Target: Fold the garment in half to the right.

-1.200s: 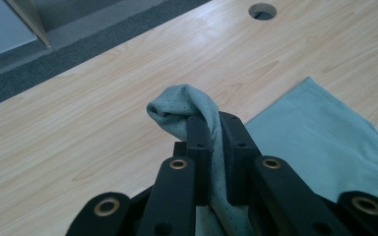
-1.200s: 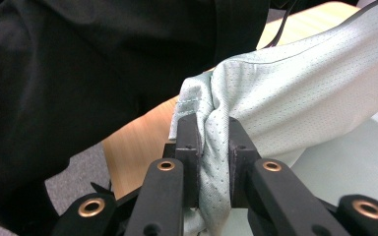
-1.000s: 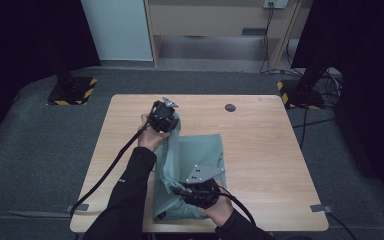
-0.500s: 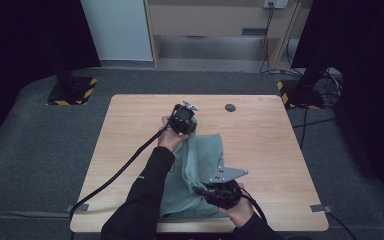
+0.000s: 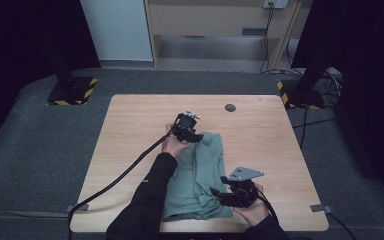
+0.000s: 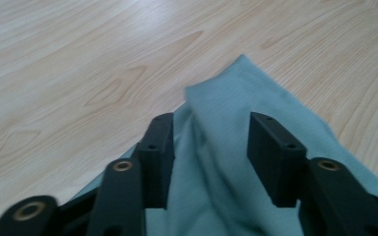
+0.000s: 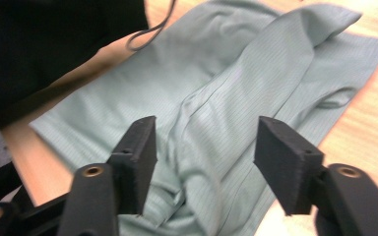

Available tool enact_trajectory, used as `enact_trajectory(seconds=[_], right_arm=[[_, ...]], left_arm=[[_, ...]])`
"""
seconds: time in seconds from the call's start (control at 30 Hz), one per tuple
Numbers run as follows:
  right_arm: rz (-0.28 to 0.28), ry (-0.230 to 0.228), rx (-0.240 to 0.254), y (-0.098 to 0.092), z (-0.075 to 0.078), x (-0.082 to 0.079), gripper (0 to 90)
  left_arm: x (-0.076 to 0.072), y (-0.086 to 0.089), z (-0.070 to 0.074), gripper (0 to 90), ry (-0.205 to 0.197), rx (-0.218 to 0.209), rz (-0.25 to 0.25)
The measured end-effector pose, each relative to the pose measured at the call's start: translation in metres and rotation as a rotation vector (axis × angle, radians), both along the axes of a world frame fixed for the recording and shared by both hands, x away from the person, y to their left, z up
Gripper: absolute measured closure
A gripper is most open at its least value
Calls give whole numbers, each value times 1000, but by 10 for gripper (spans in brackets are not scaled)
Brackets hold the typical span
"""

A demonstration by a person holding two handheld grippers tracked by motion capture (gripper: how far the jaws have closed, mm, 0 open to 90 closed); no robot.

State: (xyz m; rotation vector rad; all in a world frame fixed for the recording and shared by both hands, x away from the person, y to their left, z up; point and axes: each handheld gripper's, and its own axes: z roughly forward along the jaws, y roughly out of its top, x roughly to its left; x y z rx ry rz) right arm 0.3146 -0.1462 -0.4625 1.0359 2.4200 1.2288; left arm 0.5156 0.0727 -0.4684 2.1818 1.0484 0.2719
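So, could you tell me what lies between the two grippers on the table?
In the high view, the folded green garment spans the stretch between the left gripper and right gripper.

I see a light wooden table (image 5: 130,150) on the grey carpeted floor, carrying a folded grey-green garment (image 5: 205,175) that lies rumpled on its near middle part, reaching close to the near edge, and a small dark round disc (image 5: 230,107) near its far edge.
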Motion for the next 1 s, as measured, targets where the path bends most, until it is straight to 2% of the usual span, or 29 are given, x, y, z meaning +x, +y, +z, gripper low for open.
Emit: enact_trajectory(seconds=[0.1, 0.2, 0.3, 0.33, 0.4, 0.47, 0.57, 0.63, 0.7, 0.83, 0.93, 1.0], right_arm=[[9, -23, 5, 6, 0, 5, 350], [19, -49, -11, 19, -3, 9, 315], [50, -32, -23, 33, -8, 14, 307], [54, -29, -24, 37, -10, 15, 304], [78, -11, -20, 47, -15, 15, 295], [110, 10, -28, 57, -23, 14, 285], [153, 38, -65, 72, -35, 9, 280], [183, 51, -105, 82, -45, 6, 281], [185, 62, -133, 87, -53, 6, 280], [164, 60, -129, 88, -57, 7, 280], [146, 21, -162, 93, -60, 6, 272], [130, -32, -208, 102, -62, 2, 263]], left_arm=[[-2, 18, -5, 478, 4, 12, 24], [-5, 35, -12, 455, 3, 22, 59], [-10, 49, -23, 464, 33, 24, 71], [-13, 53, -27, 467, 34, 34, 74], [-18, 59, -36, 467, 18, 88, 84], [-22, 64, -42, 456, 7, 124, 94], [-26, 71, -47, 456, -20, 95, 108], [-25, 71, -50, 439, -44, 124, 113], [-22, 73, -51, 411, -28, 96, 129], [-18, 74, -53, 427, -53, 85, 137], [-12, 74, -54, 426, -62, 80, 150], [-7, 74, -54, 423, -52, 75, 170]])
